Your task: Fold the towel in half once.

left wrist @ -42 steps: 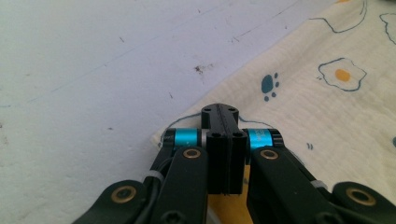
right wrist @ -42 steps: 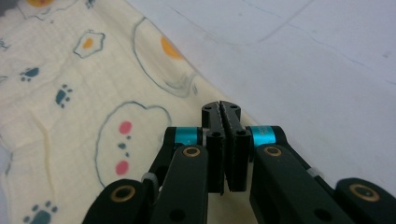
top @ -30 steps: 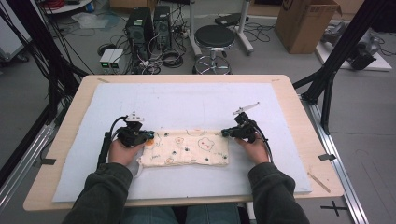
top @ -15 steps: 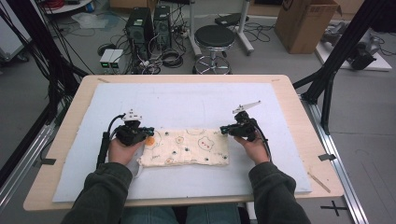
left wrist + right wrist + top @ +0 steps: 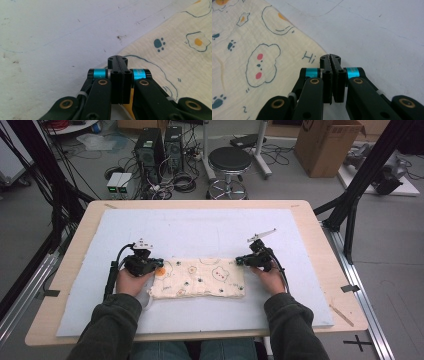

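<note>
A cream cloth (image 5: pixel 200 277) printed with eggs, paws and bear faces lies flat on the white mat (image 5: pixel 200 227). My left gripper (image 5: pixel 159 264) sits low at the cloth's far left corner, jaws pressed together on the cloth's edge (image 5: pixel 175 50); its tip (image 5: pixel 117 59) rests right on the hem. At the far right corner my right gripper (image 5: pixel 240 262) is shut as well, its tip (image 5: pixel 330 58) on the cloth's edge beside a printed "Hi" (image 5: pixel 308 58). The jaws hide the pinched edge. Both grippers point inward at each other.
The mat covers most of the wooden table (image 5: pixel 320 245). A thin wooden stick (image 5: pixel 342 315) lies near the table's right front corner. Beyond the far edge stand a black stool (image 5: pixel 230 160), computer towers (image 5: pixel 160 145) and a cardboard box (image 5: pixel 325 145) on the floor.
My right gripper has shifted a little to the left, toward the cloth's middle. The cloth, rumpled a second ago, now lies flatter. The left gripper has stayed where it was.
</note>
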`<state>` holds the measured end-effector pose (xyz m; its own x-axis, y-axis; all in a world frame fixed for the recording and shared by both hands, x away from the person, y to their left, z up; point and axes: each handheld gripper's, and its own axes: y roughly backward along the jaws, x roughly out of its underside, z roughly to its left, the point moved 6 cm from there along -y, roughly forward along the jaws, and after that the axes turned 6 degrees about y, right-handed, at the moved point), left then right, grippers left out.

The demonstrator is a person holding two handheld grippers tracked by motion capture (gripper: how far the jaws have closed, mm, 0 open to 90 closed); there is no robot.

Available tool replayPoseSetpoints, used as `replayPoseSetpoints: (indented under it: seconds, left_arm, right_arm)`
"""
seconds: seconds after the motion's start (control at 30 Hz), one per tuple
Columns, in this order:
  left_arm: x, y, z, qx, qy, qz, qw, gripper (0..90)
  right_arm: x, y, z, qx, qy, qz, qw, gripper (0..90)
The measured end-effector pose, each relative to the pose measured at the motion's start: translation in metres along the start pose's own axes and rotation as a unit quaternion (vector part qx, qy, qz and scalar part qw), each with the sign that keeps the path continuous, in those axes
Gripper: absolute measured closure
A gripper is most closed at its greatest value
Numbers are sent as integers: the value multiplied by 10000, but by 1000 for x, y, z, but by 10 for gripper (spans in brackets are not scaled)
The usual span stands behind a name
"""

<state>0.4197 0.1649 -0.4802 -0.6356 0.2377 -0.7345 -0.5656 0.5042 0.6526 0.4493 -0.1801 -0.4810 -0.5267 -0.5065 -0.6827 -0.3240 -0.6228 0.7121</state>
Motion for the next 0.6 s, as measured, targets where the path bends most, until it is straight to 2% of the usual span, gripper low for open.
replayPoseSetpoints:
  seconds: [0.17,0.3,0.6]
  left_arm:
    - [0,0,1,30,-6,-3,10000,896]
    - [1,0,2,57,47,-17,10000,896]
    - [2,0,2,93,18,-71,9999,897]
  right_arm:
    - [1,0,-1,-56,-8,-28,10000,894]
    - [2,1,-1,-12,-1,-12,10000,894]
    - [6,2,-2,-13,-29,-196,9998,895]
